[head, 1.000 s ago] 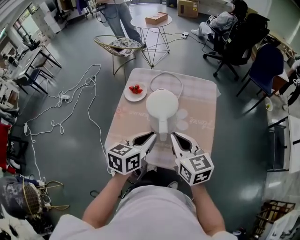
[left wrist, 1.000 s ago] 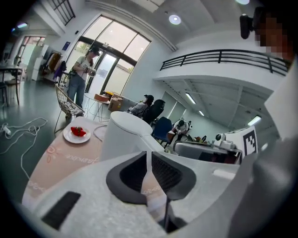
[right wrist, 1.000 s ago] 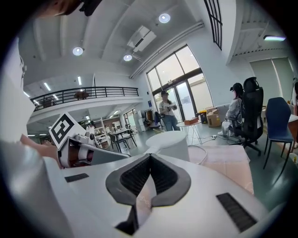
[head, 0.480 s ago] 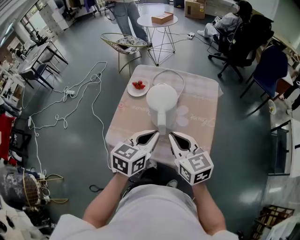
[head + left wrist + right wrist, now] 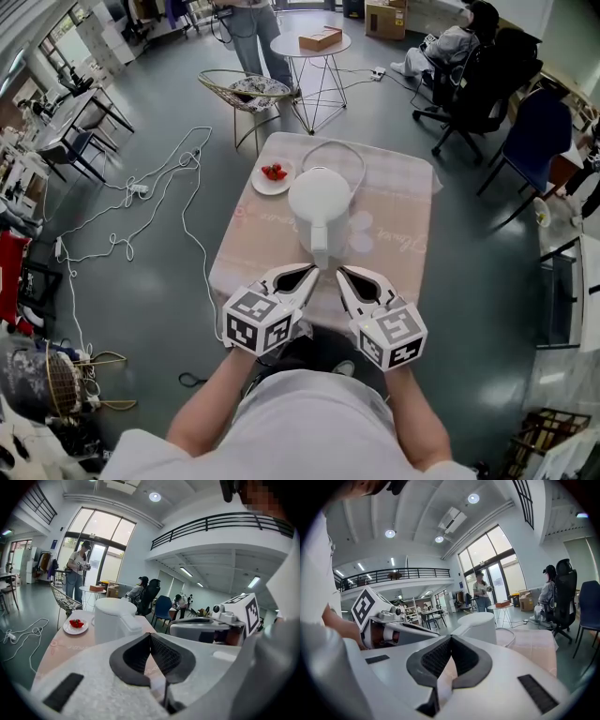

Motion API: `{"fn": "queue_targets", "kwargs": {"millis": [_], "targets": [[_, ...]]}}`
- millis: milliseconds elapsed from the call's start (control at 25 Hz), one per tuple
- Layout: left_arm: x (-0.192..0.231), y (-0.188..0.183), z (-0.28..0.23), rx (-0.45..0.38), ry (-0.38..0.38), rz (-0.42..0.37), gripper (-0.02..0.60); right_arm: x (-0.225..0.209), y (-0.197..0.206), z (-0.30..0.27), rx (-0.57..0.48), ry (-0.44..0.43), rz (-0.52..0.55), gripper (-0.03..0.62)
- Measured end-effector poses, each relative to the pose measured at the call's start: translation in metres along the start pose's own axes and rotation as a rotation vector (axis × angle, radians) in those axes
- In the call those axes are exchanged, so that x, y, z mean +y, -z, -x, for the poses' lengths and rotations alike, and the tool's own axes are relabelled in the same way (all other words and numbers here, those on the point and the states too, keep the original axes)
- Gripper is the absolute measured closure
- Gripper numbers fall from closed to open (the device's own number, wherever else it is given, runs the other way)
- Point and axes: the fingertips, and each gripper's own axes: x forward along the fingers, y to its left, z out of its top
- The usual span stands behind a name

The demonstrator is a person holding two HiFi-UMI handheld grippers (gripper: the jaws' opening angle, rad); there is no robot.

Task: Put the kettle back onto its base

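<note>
A white kettle stands upright in the middle of the pink-clothed table, its handle pointing at me. A white cord loops behind it; I cannot make out a base under it. My left gripper and right gripper sit side by side just short of the handle's end, both shut and empty. In the left gripper view the shut left gripper points at the kettle. In the right gripper view the right gripper is also shut, with the kettle ahead.
A small plate of strawberries lies left of the kettle. Beyond the table are a wire chair, a round side table with a box, a standing person, office chairs and cables on the floor.
The left jaws have closed fully. Both grippers have drawn back a little from beside the kettle's handle towards me; the kettle has not moved.
</note>
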Motion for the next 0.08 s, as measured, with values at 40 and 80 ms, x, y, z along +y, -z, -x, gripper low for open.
{"fn": "queue_targets", "kwargs": {"millis": [40, 80], "targets": [[-0.0001, -0.0001, 0.0000, 0.001, 0.000, -0.001, 0.574, 0.0000, -0.0003, 0.0001, 0.000, 0.000, 0.000, 0.590], [-0.0003, -0.0002, 0.0000, 0.002, 0.000, -0.001, 0.574, -0.0001, -0.0006, 0.0002, 0.000, 0.001, 0.000, 0.589]]}}
